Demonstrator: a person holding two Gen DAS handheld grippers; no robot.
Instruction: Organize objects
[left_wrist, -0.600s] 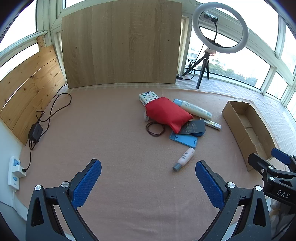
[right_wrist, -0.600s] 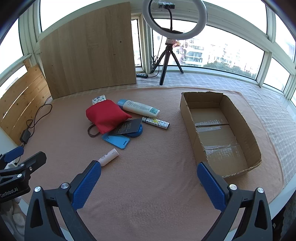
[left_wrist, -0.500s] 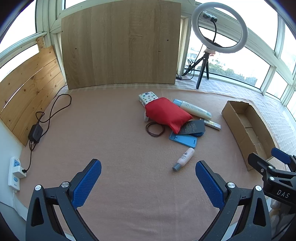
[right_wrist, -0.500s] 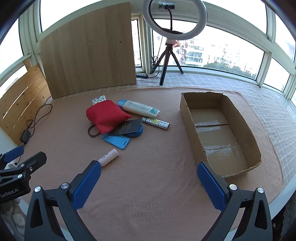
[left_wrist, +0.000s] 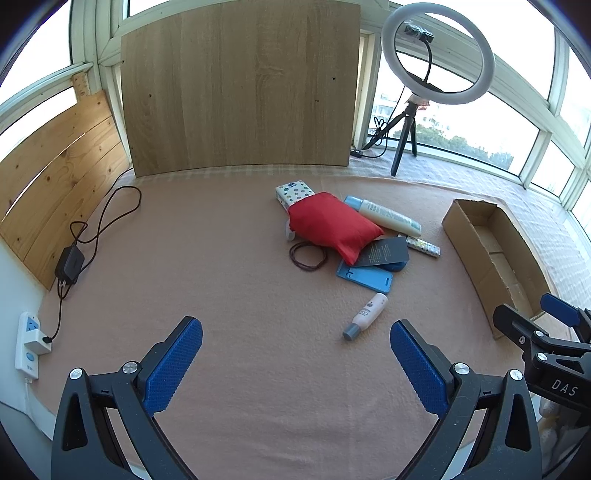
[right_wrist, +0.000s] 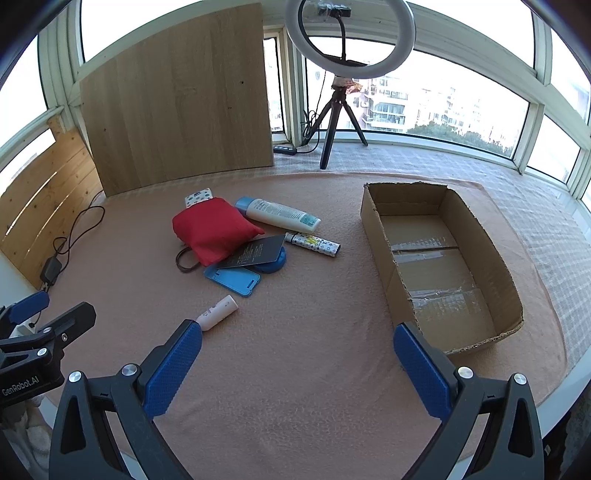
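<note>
Both grippers hover above the near edge of the surface (right_wrist: 295, 369), which is covered in a pinkish-tan cloth. The left gripper (left_wrist: 295, 354) has its jaws spread wide with nothing between them, and the right gripper (right_wrist: 297, 356) likewise has its jaws wide apart and empty. In the right wrist view a cardboard box (right_wrist: 384, 236) lies at about 2 o'clock, open at the top and holding nothing but strips of clear tape on its floor. The loose things sit in a cluster at about 11 o'clock, well apart from the box: a red pouch (right_wrist: 210, 230) lies over a spotted packet (right_wrist: 197, 195) and touches a white bottle (right_wrist: 277, 212) with a light blue cap at its 2 o'clock side. A dark card (right_wrist: 255, 253) leans on the pouch and covers part of a round blue case (right_wrist: 279, 260), just beside a flat blue case (right_wrist: 234, 278). A patterned tube (right_wrist: 314, 243) lies between the bottle and the box. A brown hair tie (left_wrist: 308, 254) rests against the pouch at its 7 o'clock side. A small pink bottle (right_wrist: 218, 312) lies alone on its side, nearest the grippers. A ring light (right_wrist: 349, 37) on a tripod stands at 12 o'clock.
</note>
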